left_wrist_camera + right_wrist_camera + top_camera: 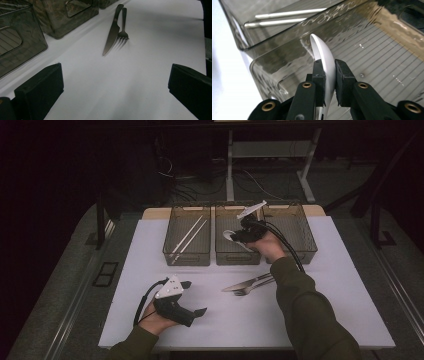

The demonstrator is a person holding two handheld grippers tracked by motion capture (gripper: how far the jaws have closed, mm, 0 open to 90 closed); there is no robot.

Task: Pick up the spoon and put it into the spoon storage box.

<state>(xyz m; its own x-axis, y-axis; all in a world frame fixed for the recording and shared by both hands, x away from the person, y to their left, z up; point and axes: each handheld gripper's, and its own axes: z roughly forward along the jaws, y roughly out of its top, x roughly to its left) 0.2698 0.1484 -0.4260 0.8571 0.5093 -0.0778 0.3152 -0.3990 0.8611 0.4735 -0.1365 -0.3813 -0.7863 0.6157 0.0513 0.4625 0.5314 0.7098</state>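
Right gripper view: right claw (329, 82) clamped on a white curved spoon (324, 57), bowl edge-on between the pads, poised over the ribbed floor of the middle smoked-plastic bin (372, 50). Beyond its far wall, two pale chopsticks (287, 17) lying in the neighbouring bin. High view: same right claw (239, 236) above the middle bin (220, 257) of three in a row at the far side of the white counter (320, 320), white spoon (231, 236) just over the bin's near half; left bin (170, 255) with the chopsticks (189, 237), right bin (307, 252) apparently bare. Left claw (195, 297) resting on the near left of the counter, jaws wide apart with nothing between them; left gripper view looking across bare counter towards a dark metal knife (112, 31) and dark metal fork (123, 26) lying side by side and touching, well ahead of the open jaws.

Step in hand, as a judgement: sorting cutlery by kind, now at placing the spoon into the middle bin. Next move likely calls for lowering a little further inside the walls, then easing the pads apart so the spoon drops flat rather than catching the rim. After that, knife (247, 282) and fork (255, 287) waiting near the centre right of the counter; close together, so picking one without dragging the other needs care.
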